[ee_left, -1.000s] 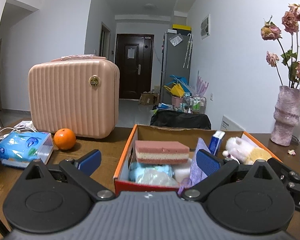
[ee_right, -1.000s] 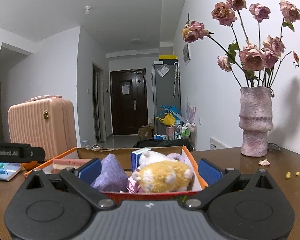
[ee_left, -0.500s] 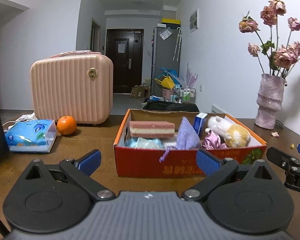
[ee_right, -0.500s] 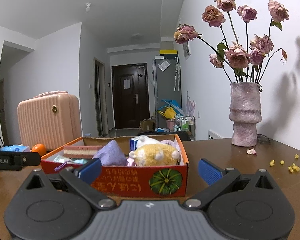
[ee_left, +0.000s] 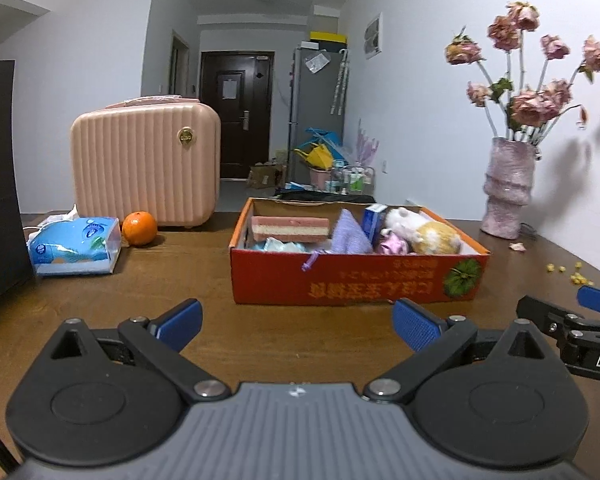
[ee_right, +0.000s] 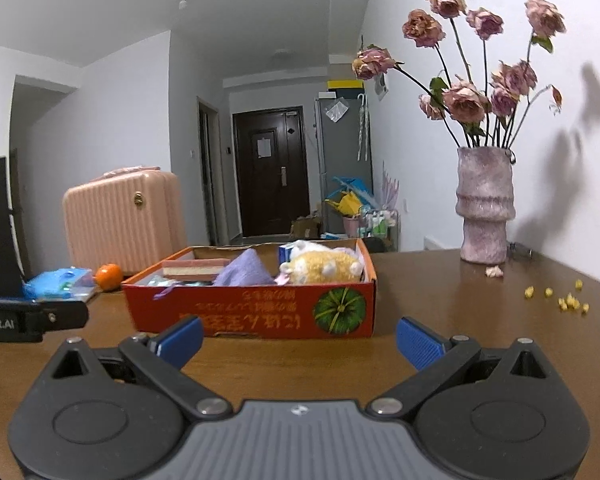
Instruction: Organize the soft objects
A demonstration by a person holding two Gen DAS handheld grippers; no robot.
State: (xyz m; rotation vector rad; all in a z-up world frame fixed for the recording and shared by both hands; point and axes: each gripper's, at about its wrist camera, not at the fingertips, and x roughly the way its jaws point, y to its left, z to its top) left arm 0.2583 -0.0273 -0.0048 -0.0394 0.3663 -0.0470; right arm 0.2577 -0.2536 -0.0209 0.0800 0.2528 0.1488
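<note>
1. Left gripper (ee_left: 296,325) hangs over the wooden table (ee_left: 204,280) with its blue-padded fingers spread wide and nothing between them; the red cardboard box (ee_left: 356,280) sits just ahead
2. Right gripper (ee_right: 298,338) is likewise spread and empty, low before the box's pumpkin-printed front
3. In the box lie a pink sponge (ee_left: 290,229), a lilac pouch (ee_left: 350,234), a blue carton (ee_left: 372,218) and a yellow-white plush toy (ee_left: 424,230), all packed close
4. The left view alone shows the tissue pack (ee_left: 74,246) and orange (ee_left: 139,228) in full beside the pink suitcase (ee_left: 144,170)
5. The right view alone shows the whole vase (ee_right: 485,208) of dried roses and the yellow crumbs (ee_right: 564,300) clearly
</note>
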